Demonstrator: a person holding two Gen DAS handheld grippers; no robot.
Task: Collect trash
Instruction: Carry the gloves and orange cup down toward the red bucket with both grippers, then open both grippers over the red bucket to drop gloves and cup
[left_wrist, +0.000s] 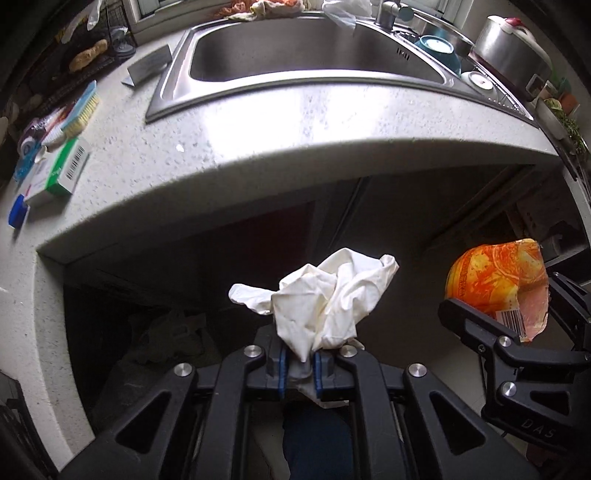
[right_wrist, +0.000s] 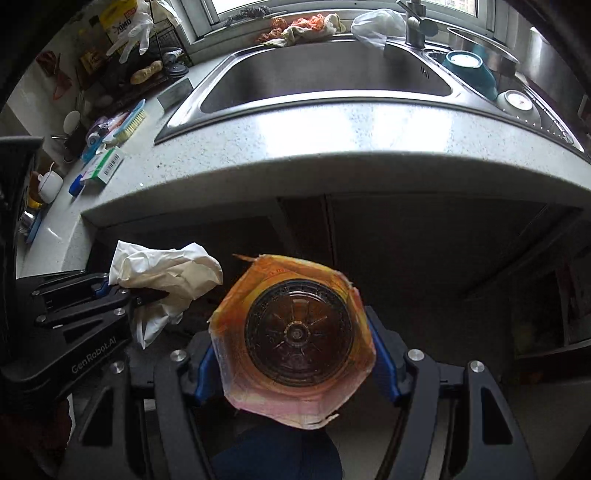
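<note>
the left gripper (left_wrist: 300, 360) pinches a crumpled white glove (left_wrist: 325, 295), the right gripper (right_wrist: 297, 363) clamps an orange-labelled bottle (right_wrist: 295, 332), both off the counter (left_wrist: 258, 129), binning remains.

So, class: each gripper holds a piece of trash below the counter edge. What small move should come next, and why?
Probably keep lowering both toward a bin, which is not clearly in view. The left gripper pinches a crumpled white glove, the right gripper clamps an orange-labelled bottle; both hang in front of the counter.
</note>
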